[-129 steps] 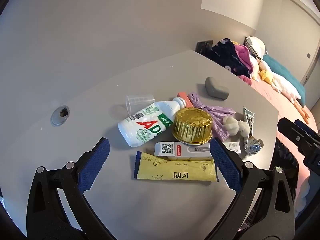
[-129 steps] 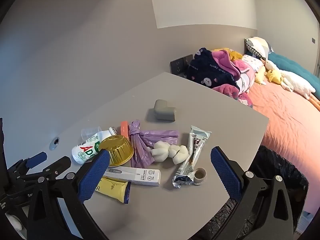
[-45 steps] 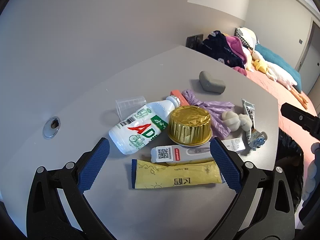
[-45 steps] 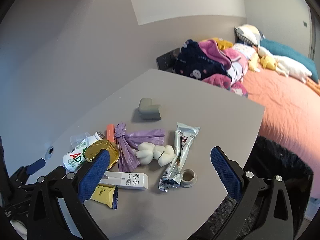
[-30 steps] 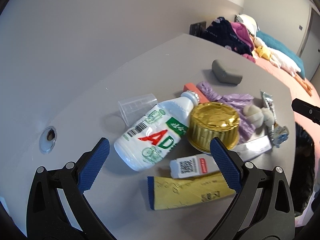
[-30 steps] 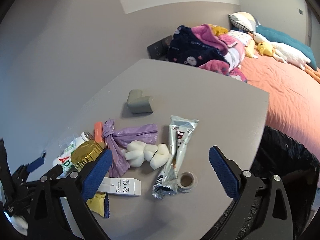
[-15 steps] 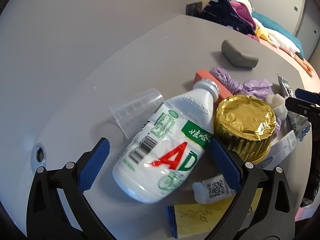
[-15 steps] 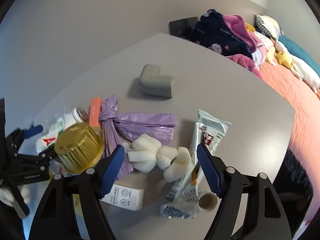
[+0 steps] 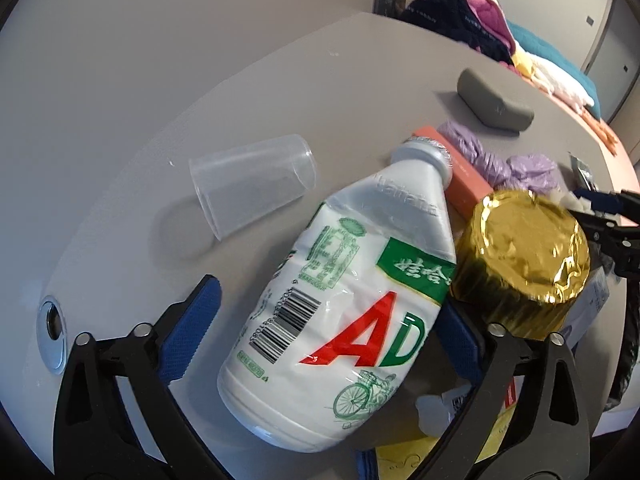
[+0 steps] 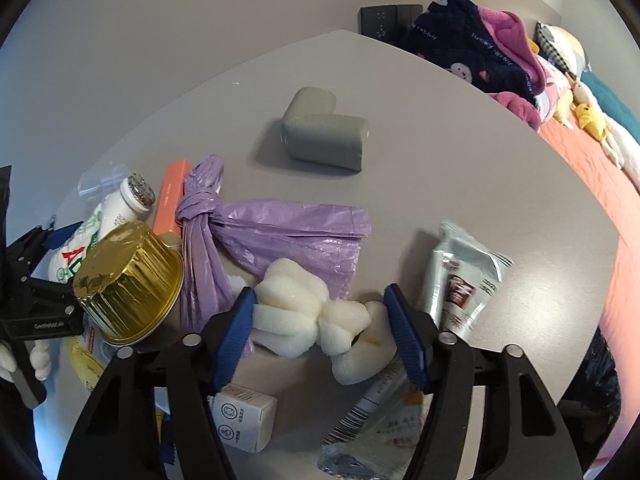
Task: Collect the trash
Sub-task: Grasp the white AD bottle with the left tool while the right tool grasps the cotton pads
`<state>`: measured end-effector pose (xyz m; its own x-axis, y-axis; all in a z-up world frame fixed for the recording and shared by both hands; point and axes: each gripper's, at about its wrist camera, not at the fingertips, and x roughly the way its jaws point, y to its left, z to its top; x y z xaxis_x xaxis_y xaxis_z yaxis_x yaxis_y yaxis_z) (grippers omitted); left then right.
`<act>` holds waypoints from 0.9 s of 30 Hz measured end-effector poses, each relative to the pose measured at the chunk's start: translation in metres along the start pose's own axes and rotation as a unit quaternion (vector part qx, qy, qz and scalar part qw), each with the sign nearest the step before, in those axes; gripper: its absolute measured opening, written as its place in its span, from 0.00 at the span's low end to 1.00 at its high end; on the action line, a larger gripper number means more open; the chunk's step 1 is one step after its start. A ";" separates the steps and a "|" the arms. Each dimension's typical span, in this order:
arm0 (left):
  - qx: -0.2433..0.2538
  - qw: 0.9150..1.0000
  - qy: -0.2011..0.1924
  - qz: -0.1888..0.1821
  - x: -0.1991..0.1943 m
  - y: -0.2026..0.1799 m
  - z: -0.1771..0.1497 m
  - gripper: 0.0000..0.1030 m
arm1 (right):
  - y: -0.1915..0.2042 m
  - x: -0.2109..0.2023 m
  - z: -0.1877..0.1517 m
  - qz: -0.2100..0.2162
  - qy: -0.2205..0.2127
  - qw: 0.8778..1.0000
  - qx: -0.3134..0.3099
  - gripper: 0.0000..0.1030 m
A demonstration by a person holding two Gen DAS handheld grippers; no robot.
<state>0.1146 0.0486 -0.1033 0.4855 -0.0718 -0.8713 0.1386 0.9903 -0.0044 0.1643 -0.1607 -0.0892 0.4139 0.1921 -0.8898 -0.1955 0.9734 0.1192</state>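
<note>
A white AD drink bottle (image 9: 344,312) lies on its side on the grey table (image 9: 360,64), between the fingers of my left gripper (image 9: 324,336). Its jaws are closing; a gap still shows between the left pad (image 9: 192,328) and the bottle. A gold foil cup (image 9: 520,264) stands upside down against the bottle. In the right wrist view, my right gripper (image 10: 320,334) is closing on a knot of white foam pieces (image 10: 312,320), and both pads touch its ends.
A clear plastic cup (image 9: 252,184) lies left of the bottle. Around the foam lie a purple bag (image 10: 280,232), a snack wrapper (image 10: 460,280), an orange box (image 10: 172,196) and a white box (image 10: 240,420). Farther back sits a grey corner guard (image 10: 324,132). A black bin bag (image 10: 592,380) hangs off the table's right edge.
Both grippers have sunk toward the table. The left one has come down around the bottle. The right jaws have narrowed from wide open onto the foam.
</note>
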 end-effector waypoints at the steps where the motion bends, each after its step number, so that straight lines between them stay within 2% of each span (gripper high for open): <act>1: -0.003 1.000 -0.007 0.001 -0.001 0.000 0.001 0.78 | -0.001 -0.001 0.000 0.005 -0.003 1.000 0.003 0.58; 2: -0.004 1.000 -0.015 0.006 -0.002 0.001 0.000 0.72 | -0.003 -0.001 0.000 0.010 -0.006 1.000 0.008 0.55; 3: -0.005 1.000 -0.016 0.008 -0.003 0.003 0.001 0.71 | -0.004 -0.002 0.000 0.013 -0.007 1.000 0.011 0.54; 8: -0.015 1.000 -0.026 0.008 -0.008 0.007 -0.003 0.71 | -0.005 -0.009 -0.001 0.024 -0.024 0.999 0.020 0.48; 14: -0.032 0.998 -0.051 0.012 -0.025 0.007 0.002 0.70 | -0.005 -0.026 0.002 0.032 -0.046 0.998 0.026 0.48; 27: -0.037 0.995 -0.095 0.022 -0.073 -0.001 0.007 0.70 | -0.006 -0.077 0.005 0.043 -0.103 0.993 0.031 0.48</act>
<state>0.0849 0.0521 -0.0359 0.6453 -0.0414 -0.7628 0.0526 0.9986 -0.0097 0.1377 -0.1811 -0.0192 0.5716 0.2906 -0.7673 -0.1852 0.9567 0.2245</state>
